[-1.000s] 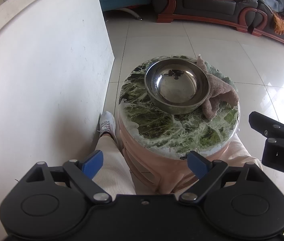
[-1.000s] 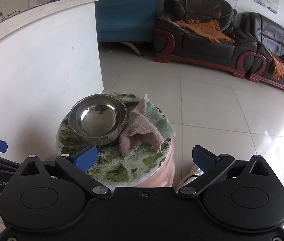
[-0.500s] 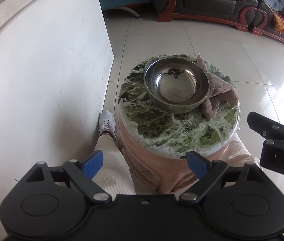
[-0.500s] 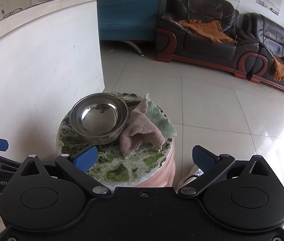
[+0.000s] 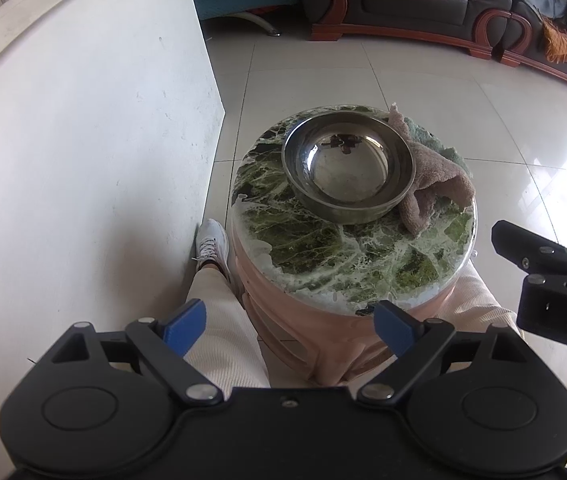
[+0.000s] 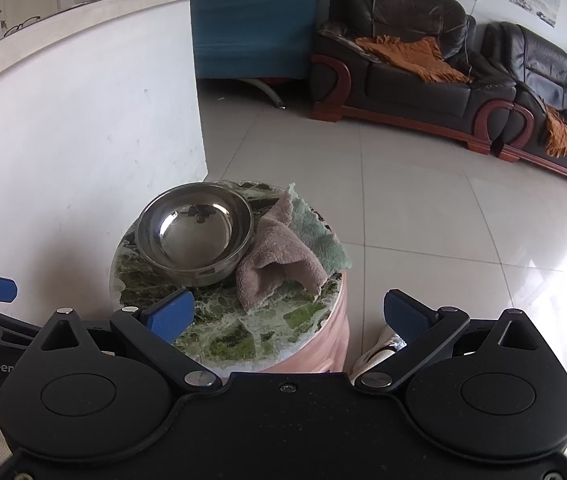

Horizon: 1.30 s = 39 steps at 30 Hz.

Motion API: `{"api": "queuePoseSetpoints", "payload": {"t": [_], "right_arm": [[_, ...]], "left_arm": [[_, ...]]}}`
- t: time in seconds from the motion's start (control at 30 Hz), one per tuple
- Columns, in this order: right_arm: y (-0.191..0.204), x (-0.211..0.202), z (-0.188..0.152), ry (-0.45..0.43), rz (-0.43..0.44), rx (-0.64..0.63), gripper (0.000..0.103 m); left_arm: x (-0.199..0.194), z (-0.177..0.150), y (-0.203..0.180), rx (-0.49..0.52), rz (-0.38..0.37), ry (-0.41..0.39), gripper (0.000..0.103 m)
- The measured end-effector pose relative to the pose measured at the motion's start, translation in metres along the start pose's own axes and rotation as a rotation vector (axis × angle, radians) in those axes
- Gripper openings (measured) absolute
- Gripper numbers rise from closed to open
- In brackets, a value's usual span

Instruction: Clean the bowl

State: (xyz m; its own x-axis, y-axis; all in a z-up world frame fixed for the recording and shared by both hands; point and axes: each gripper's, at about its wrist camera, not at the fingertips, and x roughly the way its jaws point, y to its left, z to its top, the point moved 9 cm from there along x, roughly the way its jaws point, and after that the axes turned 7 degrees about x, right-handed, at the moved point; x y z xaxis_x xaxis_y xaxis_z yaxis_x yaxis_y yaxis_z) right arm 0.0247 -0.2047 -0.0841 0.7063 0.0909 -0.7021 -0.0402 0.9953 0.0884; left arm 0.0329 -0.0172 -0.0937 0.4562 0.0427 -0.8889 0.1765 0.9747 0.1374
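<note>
A shiny steel bowl point(image 5: 349, 170) point(image 6: 195, 232) stands upright on a round green marble stool top point(image 5: 323, 248) point(image 6: 243, 320). Against the bowl's right side lies a crumpled brown and green cloth point(image 5: 431, 184) point(image 6: 283, 268). My left gripper point(image 5: 289, 322) is open, held above and short of the stool's near edge, with nothing between its blue-padded fingers. My right gripper point(image 6: 289, 314) is open too, over the stool's near right edge, short of the cloth. Each gripper shows at the side of the other's view.
A curved white counter wall point(image 5: 83, 160) rises close on the left. The stool has a pink base point(image 5: 315, 344), with a person's legs and a white shoe point(image 5: 211, 244) beside it. Tiled floor point(image 6: 423, 208) stretches to dark leather sofas point(image 6: 423, 64) at the back.
Both views have shifted only slightly; the bowl and cloth lie as before and both grippers stay open.
</note>
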Motion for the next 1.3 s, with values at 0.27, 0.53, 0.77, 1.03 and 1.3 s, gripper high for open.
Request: {"api": "queuePoseSetpoints", "payload": {"t": [0.27,0.53,0.77,1.03,1.3], "right_arm": [[0.0,0.002,-0.001,0.005,0.0,0.0,0.103],[-0.001,0.004,-0.002,0.01,-0.002,0.004,0.103],[-0.001,0.009,-0.004,0.021,0.0,0.005,0.103],[-0.003,0.018,-0.005,0.041,-0.002,0.006,0.103],[-0.006,0.035,0.009,0.022,0.009,-0.068,0.103]], "left_arm": [[0.0,-0.001,-0.001,0.001,0.002,0.003,0.091],[0.002,-0.001,-0.001,0.003,0.001,0.008,0.091],[0.009,-0.003,-0.002,0.005,-0.002,0.025,0.091],[0.02,-0.001,-0.001,0.011,-0.004,0.039,0.091],[0.038,0.02,0.008,0.02,-0.008,0.017,0.091]]}}
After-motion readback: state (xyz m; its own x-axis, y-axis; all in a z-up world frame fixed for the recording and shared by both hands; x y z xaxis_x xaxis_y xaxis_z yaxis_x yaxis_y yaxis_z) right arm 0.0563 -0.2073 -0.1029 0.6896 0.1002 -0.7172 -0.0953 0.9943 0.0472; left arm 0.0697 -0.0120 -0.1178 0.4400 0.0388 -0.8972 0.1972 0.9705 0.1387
